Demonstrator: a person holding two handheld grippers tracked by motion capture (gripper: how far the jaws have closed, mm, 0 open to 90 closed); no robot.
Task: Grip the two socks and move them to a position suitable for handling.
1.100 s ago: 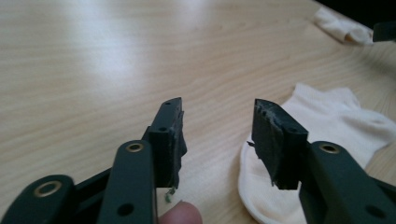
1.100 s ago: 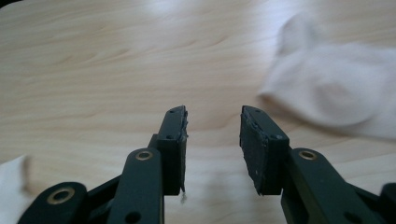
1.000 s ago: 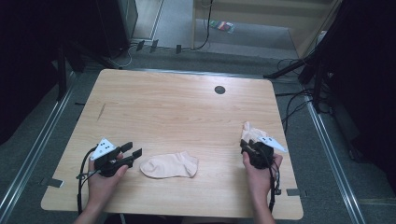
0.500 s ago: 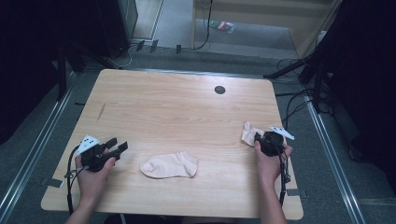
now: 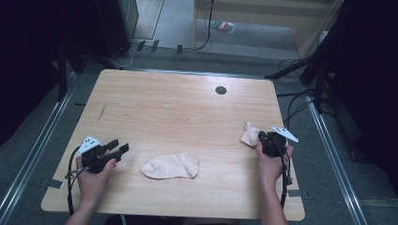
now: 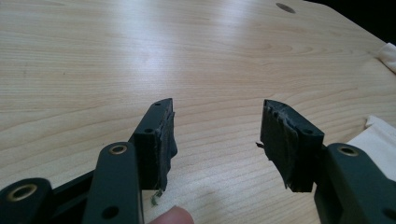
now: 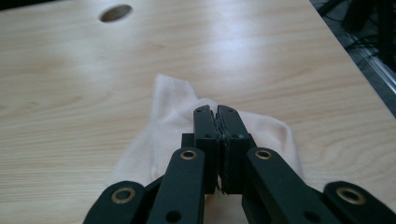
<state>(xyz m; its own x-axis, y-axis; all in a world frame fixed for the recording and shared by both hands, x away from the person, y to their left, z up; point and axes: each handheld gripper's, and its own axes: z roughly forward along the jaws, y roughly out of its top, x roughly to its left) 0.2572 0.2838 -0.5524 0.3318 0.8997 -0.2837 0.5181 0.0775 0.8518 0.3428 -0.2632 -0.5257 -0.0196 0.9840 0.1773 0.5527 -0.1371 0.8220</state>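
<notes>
One sock waiting, one sock pinched

My left tongs hang released over the bare tabletop, ready for the flat sock lying just to their right; my right tongs are clenched on the bunched sock near the right edge, keeping it lifted for pairing.

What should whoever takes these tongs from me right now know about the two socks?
Left tongs: open, empty, hovering over bare wood left of the flat sock.
Right tongs: shut on the bunched sock near the table right edge.
Flat sock lies near the front edge, midway between the hands, untouched.
Done: one sock gripped.
Left, most likely: bring the bunched sock over to the flat one and pair them; left tongs are placed to take the flat sock's near end.
</notes>
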